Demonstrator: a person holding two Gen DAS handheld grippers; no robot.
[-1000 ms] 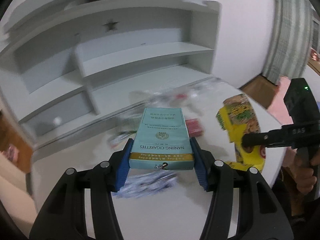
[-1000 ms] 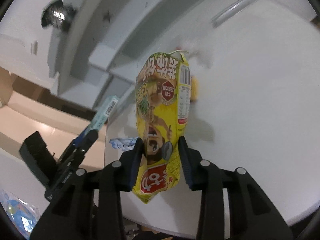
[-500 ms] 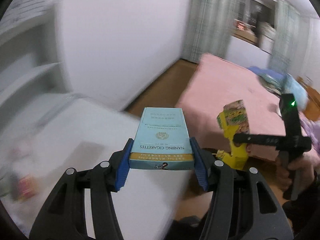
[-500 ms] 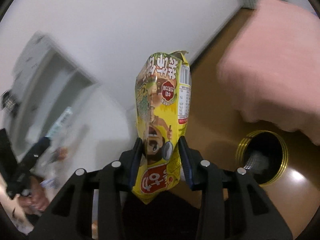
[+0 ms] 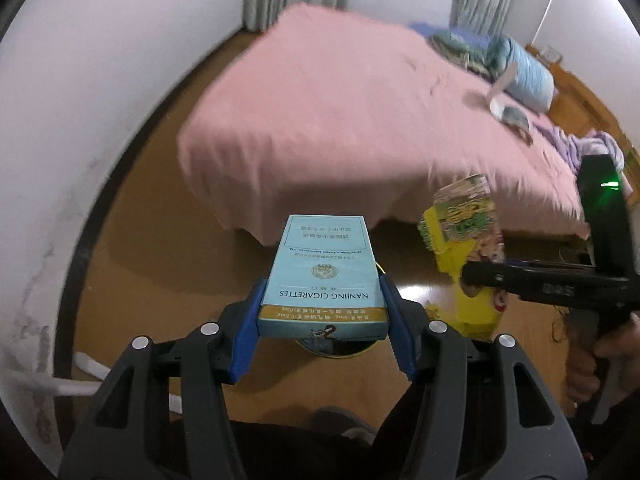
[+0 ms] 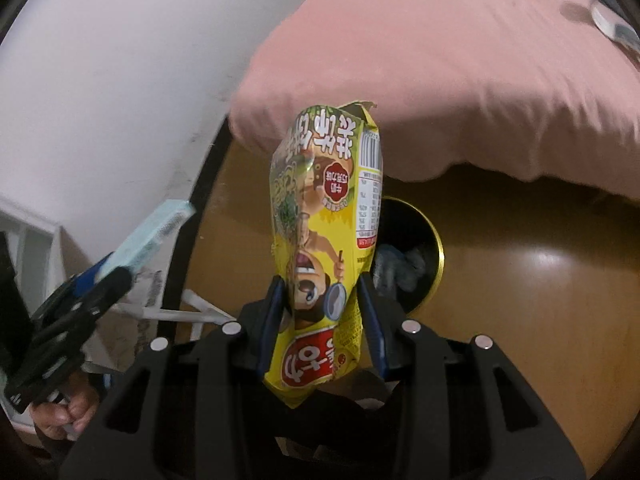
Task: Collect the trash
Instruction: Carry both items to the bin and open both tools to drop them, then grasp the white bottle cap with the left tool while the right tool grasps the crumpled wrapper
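Your left gripper [image 5: 323, 322] clamps the cigarette box [image 5: 323, 276] at lower centre; your right gripper [image 6: 322, 312] pinches the snack bag [image 6: 324, 248]. The bin [image 6: 436, 248] sits behind, mid-frame, before the bed [image 6: 460, 60]. You're carrying; next, centre each over its mouth and let go.

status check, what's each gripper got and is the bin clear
Left gripper shut on cigarette pack. Right gripper shut on yellow snack bag. Gold-rimmed trash bin below on floor, mouth open, nothing blocking.

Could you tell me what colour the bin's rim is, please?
Gold; the bin rim shows best in the right wrist view.
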